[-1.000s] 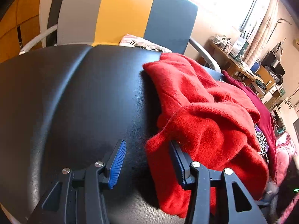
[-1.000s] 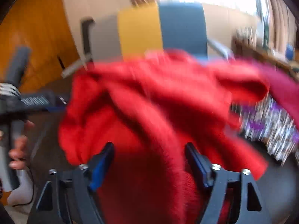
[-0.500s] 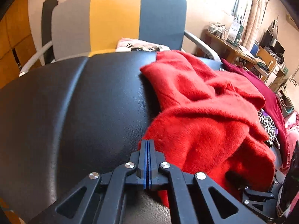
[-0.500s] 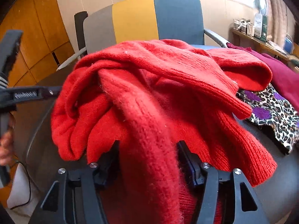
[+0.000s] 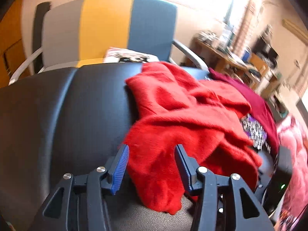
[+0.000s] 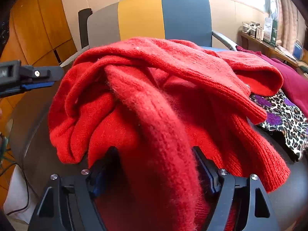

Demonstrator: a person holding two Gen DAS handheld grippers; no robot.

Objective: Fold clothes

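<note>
A fuzzy red sweater point(image 5: 188, 119) lies crumpled on a black leather surface point(image 5: 57, 115). In the left wrist view my left gripper point(image 5: 152, 165) straddles the sweater's near left corner. Its jaws are opening, with the cloth hanging loose between the blue pads point(image 5: 120, 170). In the right wrist view a thick ribbed fold of the red sweater point(image 6: 154, 127) runs up between the fingers of my right gripper point(image 6: 156, 159). Those jaws are opening too, and the fold fills most of the gap. The left gripper's fingers point(image 6: 36, 79) show side-on at the left edge of that view.
A chair point(image 5: 105, 25) with a grey, yellow and blue back stands behind the surface, with a folded printed cloth point(image 5: 130, 56) on its seat. A leopard-print garment point(image 6: 284, 115), a maroon one point(image 6: 296, 84) and a pink one point(image 5: 294, 154) lie right of the sweater. A cluttered desk point(image 5: 231, 57) stands at the far right.
The left gripper shut with nothing in it beside the sweater's edge, then opened again and now has that edge between its fingers, slightly higher. The right gripper's fingers have spread around the fold.
</note>
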